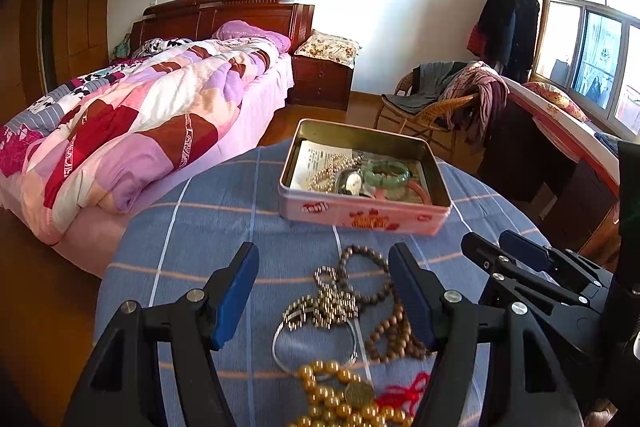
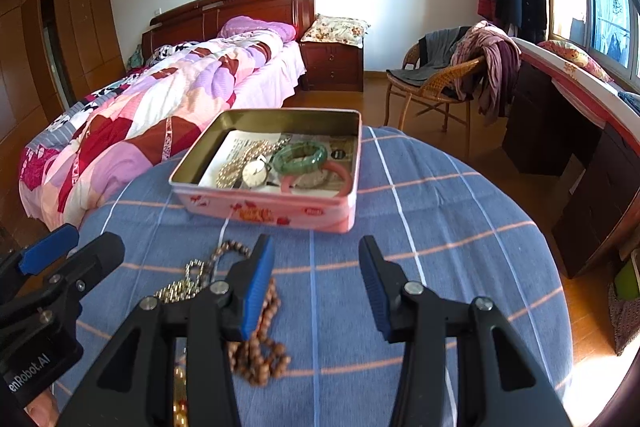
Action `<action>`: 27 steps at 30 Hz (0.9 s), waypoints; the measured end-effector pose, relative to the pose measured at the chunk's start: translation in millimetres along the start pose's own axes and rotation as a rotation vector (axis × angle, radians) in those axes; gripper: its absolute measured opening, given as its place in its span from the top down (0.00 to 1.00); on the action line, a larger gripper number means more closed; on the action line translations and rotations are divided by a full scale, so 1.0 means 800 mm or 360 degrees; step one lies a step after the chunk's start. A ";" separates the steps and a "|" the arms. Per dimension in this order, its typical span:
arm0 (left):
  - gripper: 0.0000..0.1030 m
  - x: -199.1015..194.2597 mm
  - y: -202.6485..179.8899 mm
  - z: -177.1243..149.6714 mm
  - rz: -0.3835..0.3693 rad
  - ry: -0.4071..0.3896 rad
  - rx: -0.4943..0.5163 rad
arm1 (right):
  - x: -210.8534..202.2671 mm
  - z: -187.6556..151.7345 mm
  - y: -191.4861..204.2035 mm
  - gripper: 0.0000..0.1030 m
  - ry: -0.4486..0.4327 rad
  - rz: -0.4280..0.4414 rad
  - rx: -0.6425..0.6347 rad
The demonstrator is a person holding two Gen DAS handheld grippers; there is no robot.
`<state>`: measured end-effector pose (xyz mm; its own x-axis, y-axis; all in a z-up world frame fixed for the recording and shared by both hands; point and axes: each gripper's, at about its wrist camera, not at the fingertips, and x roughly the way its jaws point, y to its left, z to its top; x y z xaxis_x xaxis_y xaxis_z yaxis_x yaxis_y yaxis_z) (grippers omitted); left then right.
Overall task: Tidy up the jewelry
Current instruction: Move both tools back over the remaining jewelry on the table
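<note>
Both the left hand-held gripper (image 1: 324, 291) and right hand-held gripper (image 2: 316, 283) hung released, grasping nothing. Below lay tangled bead strings (image 1: 360, 311) on the blue plaid-clothed table (image 2: 440, 227), near the pink rectangular metal tin (image 1: 360, 215).

Both grippers are pointing downward side by side; the left gripper (image 1: 324, 301) is gaping wide, empty; the right gripper (image 2: 316, 285) is standing narrower, empty.

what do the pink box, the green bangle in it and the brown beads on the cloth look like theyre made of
Pink rectangular box: likely tin; its bare inner wall has a dull brassy metal sheen, and the outside is printed.
Green bangle: looks like jade or a glassy imitation; mottled, translucent, glossy.
Brown bead string: probably wood; matte, warm brown, little shine.
</note>
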<state>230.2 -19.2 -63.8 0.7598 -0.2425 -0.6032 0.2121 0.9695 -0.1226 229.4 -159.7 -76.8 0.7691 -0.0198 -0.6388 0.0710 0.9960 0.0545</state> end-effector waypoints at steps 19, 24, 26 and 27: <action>0.34 -0.040 0.018 -0.046 0.0053 0.0026 0.0039 | -0.035 -0.050 -0.001 0.54 0.0040 0.0000 -0.0040; 0.35 -0.045 0.036 -0.070 0.0054 0.0083 0.0075 | -0.040 -0.067 -0.010 0.54 0.0081 0.0005 -0.0037; 0.35 -0.047 0.040 -0.081 0.0043 0.0112 0.0099 | -0.041 -0.077 -0.012 0.54 0.0108 0.0013 -0.0038; 0.35 -0.047 0.041 -0.087 0.0031 0.0132 0.0112 | -0.041 -0.079 -0.013 0.54 0.0118 0.0019 -0.0038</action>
<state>166.1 23.8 -100.0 0.7115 -0.2172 -0.6683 0.2428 0.9684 -0.0562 162.9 -164.1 -105.0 0.7207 -0.0022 -0.6932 0.0461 0.9979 0.0447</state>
